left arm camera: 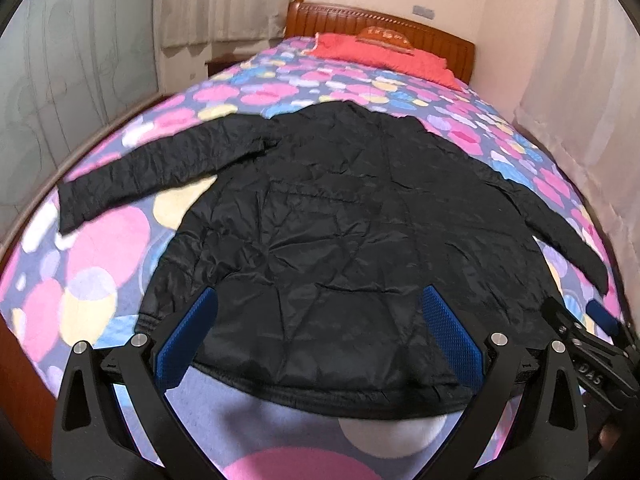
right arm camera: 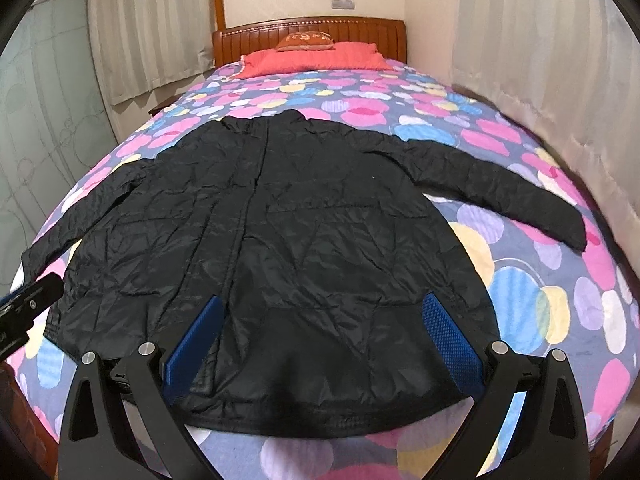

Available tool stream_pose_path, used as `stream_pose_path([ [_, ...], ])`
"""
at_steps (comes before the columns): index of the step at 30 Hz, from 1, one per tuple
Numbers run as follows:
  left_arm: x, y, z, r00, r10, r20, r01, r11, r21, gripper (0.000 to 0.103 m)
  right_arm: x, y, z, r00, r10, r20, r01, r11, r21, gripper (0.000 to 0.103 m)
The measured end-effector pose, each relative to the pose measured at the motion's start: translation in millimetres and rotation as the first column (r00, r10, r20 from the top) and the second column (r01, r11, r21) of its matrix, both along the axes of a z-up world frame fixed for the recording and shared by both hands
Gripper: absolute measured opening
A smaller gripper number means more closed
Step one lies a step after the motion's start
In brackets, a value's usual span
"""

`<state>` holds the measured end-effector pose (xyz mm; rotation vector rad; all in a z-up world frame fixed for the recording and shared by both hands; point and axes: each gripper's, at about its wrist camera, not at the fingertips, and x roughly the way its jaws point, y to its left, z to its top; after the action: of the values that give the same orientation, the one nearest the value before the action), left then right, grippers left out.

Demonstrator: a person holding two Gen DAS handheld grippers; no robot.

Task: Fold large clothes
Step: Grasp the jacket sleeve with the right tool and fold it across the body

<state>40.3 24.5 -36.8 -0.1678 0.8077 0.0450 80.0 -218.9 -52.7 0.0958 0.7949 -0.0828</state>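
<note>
A black jacket lies flat on the dotted quilt of a bed with a wooden headboard; curtains behind. Both left tongs and right tongs gape apart.

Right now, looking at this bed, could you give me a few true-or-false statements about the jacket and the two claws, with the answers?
1. The black jacket lies spread flat on the patterned bedspread. True.
2. Both sleeves are folded across the jacket's body. False: the left sleeve and the right sleeve both stretch outward.
3. The left claw is open, holding nothing. True.
4. The right claw is clamped on the hem. False: its jaws stand wide apart above the lower jacket.
5. A green pillow lies by the headboard. False: the pillow is coral red.
</note>
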Motion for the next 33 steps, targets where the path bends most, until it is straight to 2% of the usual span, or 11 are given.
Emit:
stream_pose_path([
  [5, 33.8, 27.3, -25.2, 0.996, 0.046, -0.077, -0.051, 0.997, -0.060, 0.097, 24.5, -31.9, -17.3, 0.999, -0.048, -0.019, 0.049, 0.995, 0.087, 0.098],
  [6, 39.7, 33.8, -29.6, 0.994, 0.079, -0.075, -0.082, 0.996, -0.036, 0.089, 28.8, -39.4, -20.5, 0.998, -0.065, -0.015, 0.066, 0.992, 0.107, 0.097],
  [7, 46.0, 38.1, -33.7, 0.991, 0.099, -0.086, -0.101, 0.995, -0.020, 0.067, 32.7, -47.2, -24.3, 0.996, -0.086, -0.019, 0.088, 0.989, 0.117, 0.093],
  [9, 57.6, 47.6, -42.0, 0.985, 0.122, -0.120, -0.127, 0.991, -0.036, 0.060, 41.4, -60.9, -33.6, 0.991, -0.117, -0.058, 0.123, 0.984, 0.126, 0.044],
  [12, 69.6, 62.1, -50.3, 0.978, 0.149, -0.148, -0.162, 0.983, -0.083, 0.064, 50.5, -85.7, -46.4, 0.985, -0.143, -0.097, 0.161, 0.964, 0.213, 0.045],
  [13, 72.8, 65.0, -50.7, 0.977, 0.154, -0.146, -0.170, 0.981, -0.099, 0.078, 51.7, -94.9, -48.7, 0.983, -0.156, -0.096, 0.174, 0.957, 0.232, 0.046],
  [15, 76.9, 68.7, -49.1, 0.976, 0.176, -0.127, -0.191, 0.975, -0.118, 0.097, 53.6, -114.7, -51.8, 0.977, -0.194, -0.091, 0.211, 0.945, 0.251, 0.071],
  [17, 78.5, 72.4, -48.1, 0.972, 0.212, -0.100, -0.224, 0.965, -0.135, 0.098, 51.7, -140.9, -51.9, 0.962, -0.267, -0.062, 0.273, 0.922, 0.274, 0.080],
  [22, 94.1, 82.7, -55.2, 0.956, 0.262, -0.134, -0.277, 0.955, -0.105, 0.098, 48.4, -223.3, -57.9, 0.899, -0.437, -0.035, 0.423, 0.842, 0.335, 0.080],
  [28, 91.4, 99.0, -52.0, 0.931, 0.350, -0.099, -0.355, 0.935, -0.030, 0.098, 56.4, -322.2, -83.8, 0.781, -0.622, -0.057, 0.573, 0.677, 0.462, 0.080],
  [33, 89.4, 117.6, -54.1, 0.899, 0.426, -0.102, -0.429, 0.903, -0.002, 0.098, 55.6, -354.0, -98.0, 0.690, -0.724, -0.015, 0.607, 0.567, 0.556, 0.080],
])
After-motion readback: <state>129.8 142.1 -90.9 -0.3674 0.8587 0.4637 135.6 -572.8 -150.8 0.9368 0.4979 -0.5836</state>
